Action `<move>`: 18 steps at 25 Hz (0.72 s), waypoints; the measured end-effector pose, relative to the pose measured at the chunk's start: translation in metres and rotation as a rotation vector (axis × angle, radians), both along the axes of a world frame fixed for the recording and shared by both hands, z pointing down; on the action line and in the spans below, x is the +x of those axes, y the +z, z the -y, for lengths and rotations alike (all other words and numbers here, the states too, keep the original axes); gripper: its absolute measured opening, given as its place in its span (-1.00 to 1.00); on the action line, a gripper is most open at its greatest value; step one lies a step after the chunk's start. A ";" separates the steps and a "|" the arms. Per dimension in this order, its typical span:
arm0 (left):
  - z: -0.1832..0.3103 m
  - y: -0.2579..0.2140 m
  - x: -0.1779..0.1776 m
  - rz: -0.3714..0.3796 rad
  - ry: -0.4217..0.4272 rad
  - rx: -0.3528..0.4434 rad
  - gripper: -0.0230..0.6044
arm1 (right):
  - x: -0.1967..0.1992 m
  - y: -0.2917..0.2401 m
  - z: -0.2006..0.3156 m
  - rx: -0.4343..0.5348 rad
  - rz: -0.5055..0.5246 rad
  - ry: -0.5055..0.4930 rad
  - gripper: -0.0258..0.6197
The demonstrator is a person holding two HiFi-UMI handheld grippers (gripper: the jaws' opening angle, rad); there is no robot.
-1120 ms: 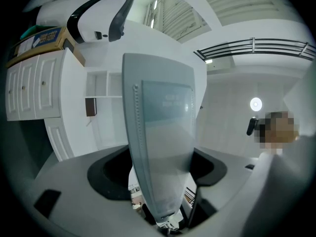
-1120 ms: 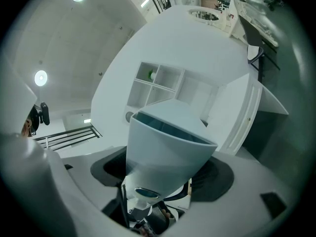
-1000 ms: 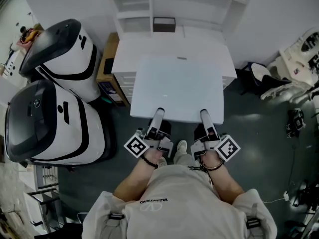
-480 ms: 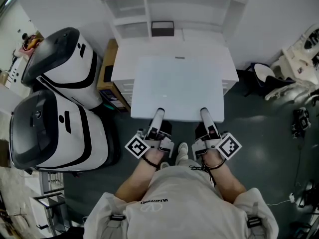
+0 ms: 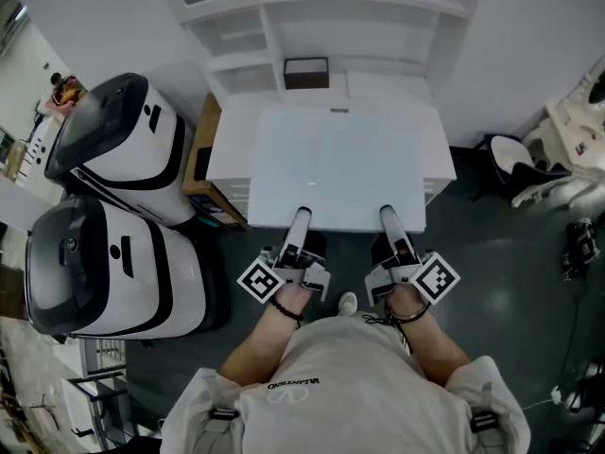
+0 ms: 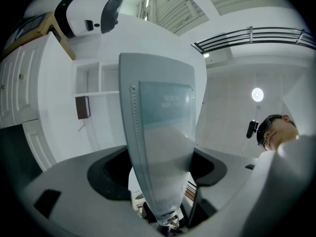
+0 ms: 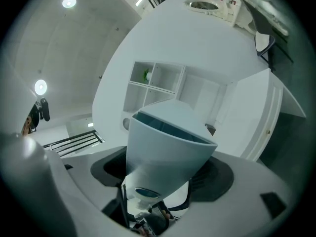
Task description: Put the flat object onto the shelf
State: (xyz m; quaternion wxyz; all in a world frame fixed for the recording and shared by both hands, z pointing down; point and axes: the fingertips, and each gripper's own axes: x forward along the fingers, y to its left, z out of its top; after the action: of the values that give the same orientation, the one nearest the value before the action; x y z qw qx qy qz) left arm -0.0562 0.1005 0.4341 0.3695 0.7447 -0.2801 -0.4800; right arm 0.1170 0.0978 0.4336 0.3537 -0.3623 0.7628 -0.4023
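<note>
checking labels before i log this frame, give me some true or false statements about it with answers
1. The left gripper and right gripper both clamp the near edge of the flat panel. True.
2. A dark box sits in the white shelf unit. True.
3. The flat panel already lies in the shelf unit. False: the grippers hold it in front of the shelves.
4. The right gripper is open and empty. False: it is shut on the flat panel.
5. Two white-and-black machines stand at the person's left. True.
</note>
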 end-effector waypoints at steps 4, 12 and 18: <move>0.030 -0.006 0.021 0.011 -0.023 0.003 0.14 | 0.020 -0.005 0.034 -0.002 0.021 -0.026 0.21; 0.066 -0.009 0.043 0.036 -0.053 0.004 0.14 | 0.042 -0.003 0.075 -0.013 0.040 -0.062 0.21; 0.089 -0.005 0.047 0.044 -0.052 -0.005 0.14 | 0.046 0.001 0.099 -0.016 0.044 -0.061 0.21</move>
State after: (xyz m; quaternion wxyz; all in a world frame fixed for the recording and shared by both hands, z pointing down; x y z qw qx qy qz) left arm -0.0093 0.0111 0.4292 0.3525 0.7465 -0.3088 -0.4724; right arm 0.1626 -0.0010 0.4350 0.3548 -0.3327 0.7624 -0.4269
